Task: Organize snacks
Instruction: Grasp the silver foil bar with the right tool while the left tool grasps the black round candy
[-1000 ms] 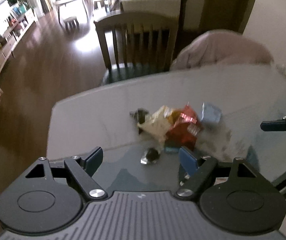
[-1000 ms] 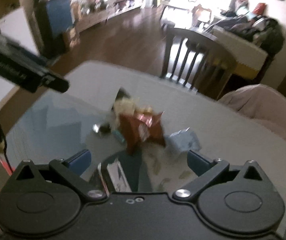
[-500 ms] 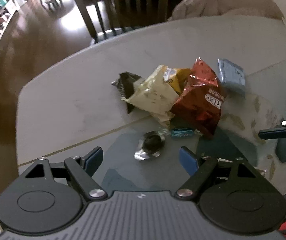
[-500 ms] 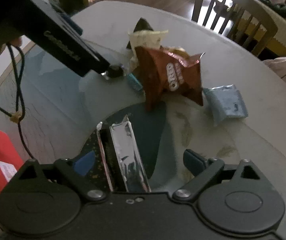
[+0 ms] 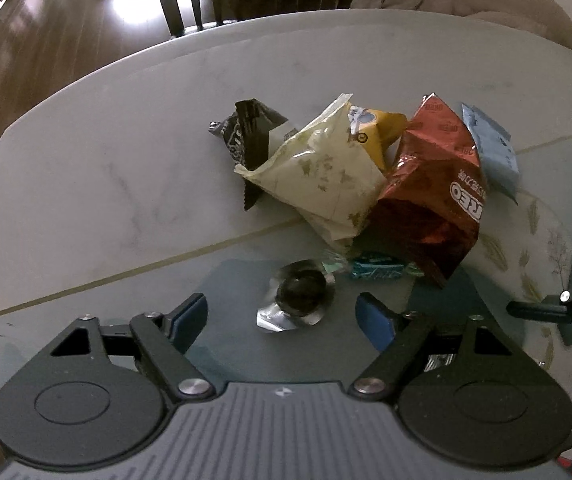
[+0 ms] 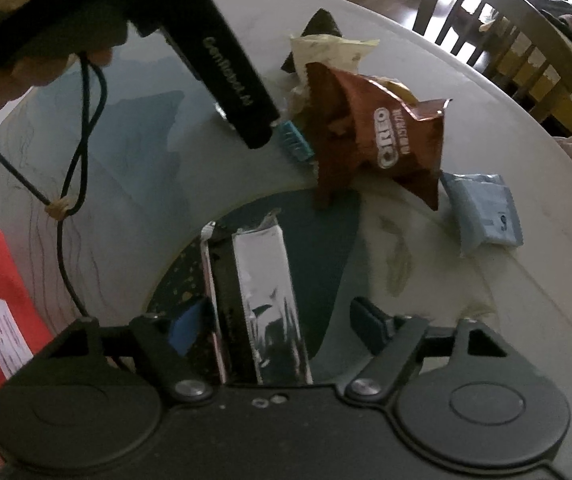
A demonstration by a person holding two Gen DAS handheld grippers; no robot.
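Landmark: red Oreo bag [image 5: 425, 196], crumpled, at the middle of my snack pile on the marble-look table [image 5: 86, 184]
Left gripper [image 5: 282, 312]: I have it pointed steeply down with jaws apart, just narrowing, gripping nothing; the foil-wrapped dark chocolate ball [image 5: 299, 294] lies on the table between the blue pads, touching neither
Right gripper [image 6: 274, 322]: jaws parted and just closing in; a silver foil snack bar [image 6: 270, 300] lies lengthwise between them, close to the left pad; I cannot tell whether that pad touches it
Teal candy [image 5: 377, 268]: tucked against the Oreo bag's near edge, just beyond the chocolate ball
Cream pouch [image 5: 321, 172]: leaning on the Oreo bag's left side, a yellow packet [image 5: 377, 132] behind it
Black wrapper [image 5: 246, 136]: left of the Oreo bag, partly under the cream pouch
Pale blue packet [image 6: 481, 208]: flat on the table, just right of the Oreo bag
Hand [image 6: 26, 76]: holding the left gripper's handle, seen from the right wrist camera
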